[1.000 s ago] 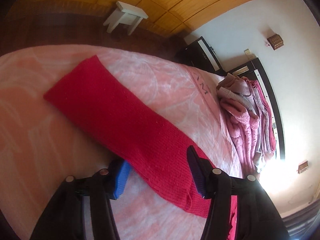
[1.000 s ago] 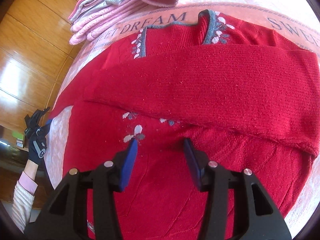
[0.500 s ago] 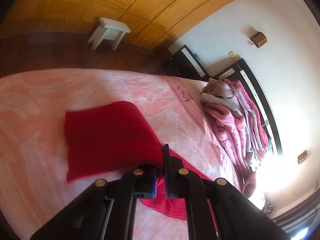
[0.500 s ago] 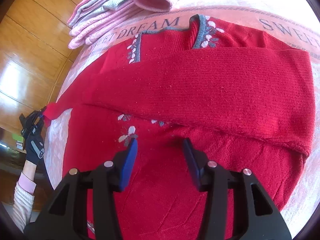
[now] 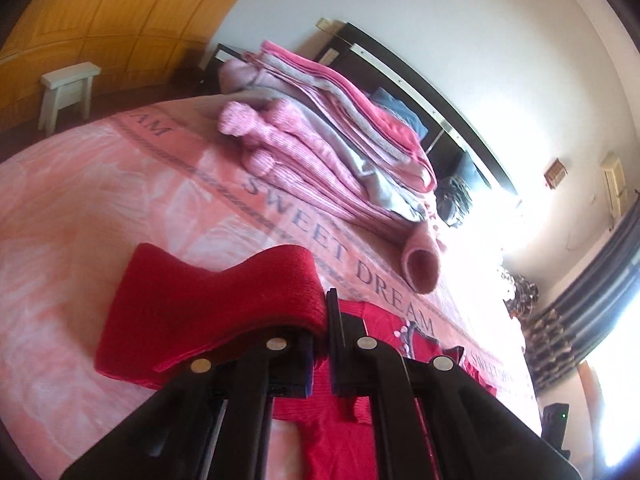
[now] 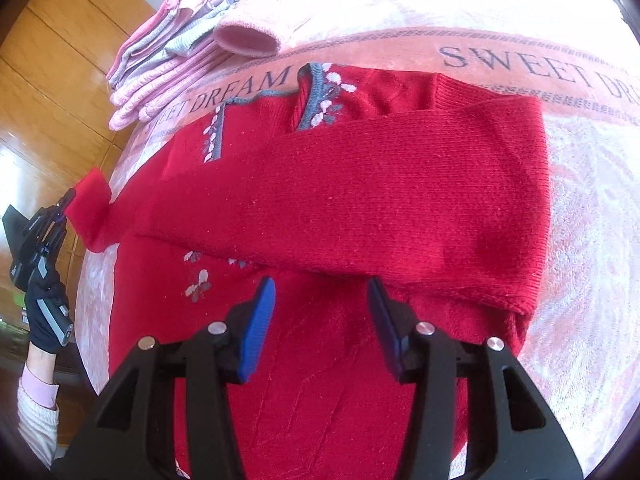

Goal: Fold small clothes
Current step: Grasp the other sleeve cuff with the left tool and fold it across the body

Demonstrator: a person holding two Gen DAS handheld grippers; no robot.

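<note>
A red knit sweater (image 6: 328,200) with a grey floral collar lies on the pink bedspread (image 6: 592,216), one sleeve folded across its chest. My left gripper (image 5: 322,320) is shut on the other red sleeve (image 5: 208,300) and holds its cuff lifted off the bed. In the right wrist view that lifted cuff (image 6: 90,208) shows at the far left, pinched by the left gripper (image 6: 64,204) in a gloved hand. My right gripper (image 6: 320,312) hovers open over the sweater's lower body, its blue pads apart with nothing between them.
A stack of folded pink and grey clothes (image 5: 320,148) lies at the head of the bed, also visible as the pink stack (image 6: 200,48). A white stool (image 5: 66,90) stands on the floor by the wooden wall. A dark headboard (image 5: 420,80) runs behind the stack.
My left gripper closed on the red sleeve and lifted it, swinging toward the sweater's body. The right gripper stayed open over the sweater, shifting only slightly.
</note>
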